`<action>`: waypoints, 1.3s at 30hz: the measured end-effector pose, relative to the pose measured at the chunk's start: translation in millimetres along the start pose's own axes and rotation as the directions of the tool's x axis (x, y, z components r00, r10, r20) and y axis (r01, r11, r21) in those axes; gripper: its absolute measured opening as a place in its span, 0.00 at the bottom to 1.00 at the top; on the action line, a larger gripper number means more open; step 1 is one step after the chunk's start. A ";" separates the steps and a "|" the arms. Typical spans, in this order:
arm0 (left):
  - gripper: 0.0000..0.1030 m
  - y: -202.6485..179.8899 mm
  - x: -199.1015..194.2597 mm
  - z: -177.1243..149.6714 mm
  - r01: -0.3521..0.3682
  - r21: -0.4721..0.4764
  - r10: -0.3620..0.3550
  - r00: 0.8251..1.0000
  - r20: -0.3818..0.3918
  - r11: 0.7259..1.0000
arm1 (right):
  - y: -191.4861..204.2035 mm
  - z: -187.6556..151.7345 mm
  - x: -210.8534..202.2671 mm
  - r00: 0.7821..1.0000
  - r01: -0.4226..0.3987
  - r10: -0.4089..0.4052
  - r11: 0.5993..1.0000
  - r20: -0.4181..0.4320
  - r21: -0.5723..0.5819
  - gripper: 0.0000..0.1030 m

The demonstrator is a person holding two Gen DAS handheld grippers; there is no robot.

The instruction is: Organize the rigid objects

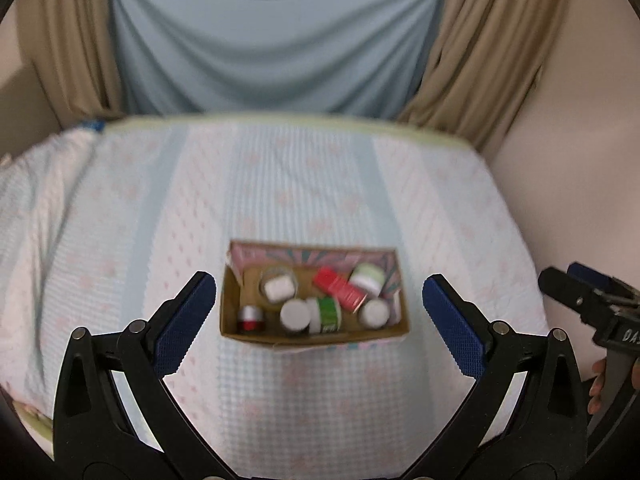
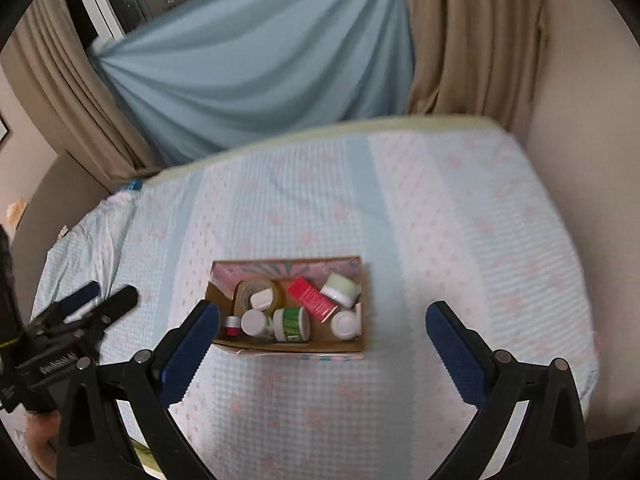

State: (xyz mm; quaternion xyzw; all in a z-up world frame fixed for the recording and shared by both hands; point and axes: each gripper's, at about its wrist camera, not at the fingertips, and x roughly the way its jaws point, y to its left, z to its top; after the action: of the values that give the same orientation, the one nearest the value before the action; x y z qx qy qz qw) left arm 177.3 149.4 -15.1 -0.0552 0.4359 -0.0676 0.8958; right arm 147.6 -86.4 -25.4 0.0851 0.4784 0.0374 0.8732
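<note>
An open cardboard box (image 1: 316, 339) (image 2: 296, 347) sits on the quilted bed cover. Inside it lie several small containers: a red carton (image 1: 340, 289) (image 2: 312, 296), a green-labelled bottle (image 1: 327, 314) (image 2: 292, 323), a pale green jar (image 1: 368, 276) (image 2: 340, 287), white-capped bottles (image 1: 296, 314) (image 2: 254, 322) and a small red-and-silver jar (image 1: 250, 318) (image 2: 231, 326). My left gripper (image 1: 320, 312) is open and empty, above and in front of the box. My right gripper (image 2: 322, 336) is open and empty, in front of the box with its left finger near the box's left end.
The bed cover (image 1: 320, 200) (image 2: 440, 220) is pale blue with pink marks and drops off at the far edge. Blue and beige curtains (image 1: 272, 40) hang behind. A wall (image 1: 580, 160) stands at the right. The other gripper shows at each view's side (image 1: 580, 296) (image 2: 80, 312).
</note>
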 end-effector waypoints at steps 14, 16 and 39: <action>1.00 -72.5 -127.7 -20.9 -0.068 0.055 0.049 0.955 0.294 0.996 | -21.8 -11.4 -133.1 0.946 0.140 -0.110 0.987 0.306 -0.078 1.00; 1.00 -77.2 -131.5 -24.3 -0.076 0.056 0.056 0.951 0.304 0.995 | -22.6 -14.4 -138.2 0.939 0.144 -0.110 0.986 0.326 -0.083 1.00; 1.00 -93.2 -145.3 -36.2 -0.130 0.055 0.104 0.937 0.335 0.990 | -29.6 -22.4 -149.3 0.928 0.142 -0.097 0.985 0.360 -0.100 1.00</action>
State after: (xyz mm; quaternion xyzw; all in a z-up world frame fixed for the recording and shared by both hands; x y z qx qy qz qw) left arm 53.2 80.7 89.8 -0.0056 0.2788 -0.0207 0.9601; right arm 47.8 -134.8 81.1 0.0066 0.3148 -0.0021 0.9491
